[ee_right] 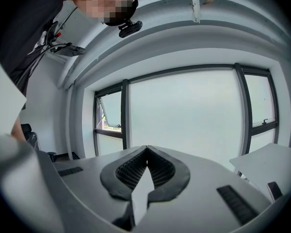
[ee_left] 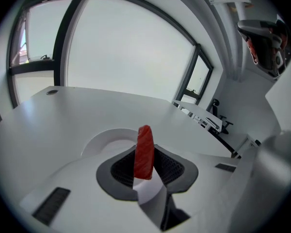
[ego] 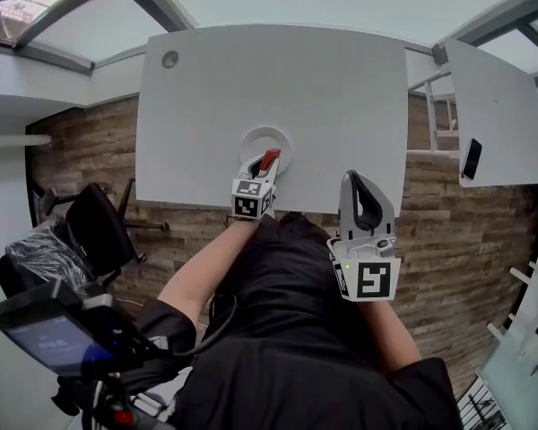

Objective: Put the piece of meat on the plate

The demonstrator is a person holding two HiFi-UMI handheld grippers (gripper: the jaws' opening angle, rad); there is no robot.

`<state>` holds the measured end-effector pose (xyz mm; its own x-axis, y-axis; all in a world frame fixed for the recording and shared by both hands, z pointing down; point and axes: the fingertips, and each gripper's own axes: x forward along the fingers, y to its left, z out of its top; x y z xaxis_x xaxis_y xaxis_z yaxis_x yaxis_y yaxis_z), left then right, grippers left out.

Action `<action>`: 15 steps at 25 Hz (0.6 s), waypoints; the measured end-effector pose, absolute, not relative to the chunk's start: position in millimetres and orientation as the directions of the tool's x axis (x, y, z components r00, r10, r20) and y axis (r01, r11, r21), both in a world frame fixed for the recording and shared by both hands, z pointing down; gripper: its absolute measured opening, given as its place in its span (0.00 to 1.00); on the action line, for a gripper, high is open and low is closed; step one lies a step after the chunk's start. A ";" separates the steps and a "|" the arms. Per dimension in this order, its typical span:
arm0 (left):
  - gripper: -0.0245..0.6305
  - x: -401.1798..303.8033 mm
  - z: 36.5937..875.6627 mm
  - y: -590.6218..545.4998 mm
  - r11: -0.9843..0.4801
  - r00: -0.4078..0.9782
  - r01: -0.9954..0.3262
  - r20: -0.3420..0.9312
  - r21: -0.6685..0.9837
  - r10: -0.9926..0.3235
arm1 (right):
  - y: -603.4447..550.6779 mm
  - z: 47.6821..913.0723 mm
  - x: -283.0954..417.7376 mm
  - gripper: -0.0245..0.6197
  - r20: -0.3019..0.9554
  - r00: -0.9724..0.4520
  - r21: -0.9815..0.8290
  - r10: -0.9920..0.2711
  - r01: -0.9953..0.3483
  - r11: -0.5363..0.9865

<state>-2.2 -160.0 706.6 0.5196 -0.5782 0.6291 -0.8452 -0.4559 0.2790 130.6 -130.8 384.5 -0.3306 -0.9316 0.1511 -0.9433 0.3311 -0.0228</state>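
Note:
A red slice of meat (ee_left: 144, 152) stands pinched between the pads of my left gripper (ee_left: 144, 165), which is shut on it. In the head view that left gripper (ego: 265, 166) hangs over the near edge of the white plate (ego: 260, 138), with the meat (ego: 269, 159) sticking out at its tip. The plate's rim (ee_left: 103, 136) shows just beyond the jaws in the left gripper view. My right gripper (ego: 360, 189) is held off the table's near edge, to the right of the plate; its jaws (ee_right: 145, 150) meet at the tips with nothing between them.
The white table (ego: 206, 88) has a round cable hole (ego: 169, 59) at its far left. A second white table (ego: 493, 115) with a dark phone (ego: 472, 158) stands to the right. A black office chair (ego: 94, 231) sits at the left on the wooden floor.

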 end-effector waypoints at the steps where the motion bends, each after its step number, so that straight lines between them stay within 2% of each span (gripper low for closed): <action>1: 0.19 -3.6 708.6 -160.2 -0.451 0.518 -0.847 0.632 0.282 -0.577 | -129.6 384.4 130.9 0.05 0.153 -0.328 -0.022 -0.932 -0.944 0.328; 10: 0.19 -4.3 715.2 -161.7 -0.455 0.525 -0.841 0.644 0.292 -0.557 | -123.9 381.5 133.0 0.05 0.158 -0.316 -0.010 -0.936 -0.948 0.318; 15: 0.19 -9.8 719.8 -165.5 -0.385 0.523 -0.851 0.637 0.357 -0.566 | -124.3 383.7 131.1 0.05 0.169 -0.330 -0.010 -0.928 -0.943 0.334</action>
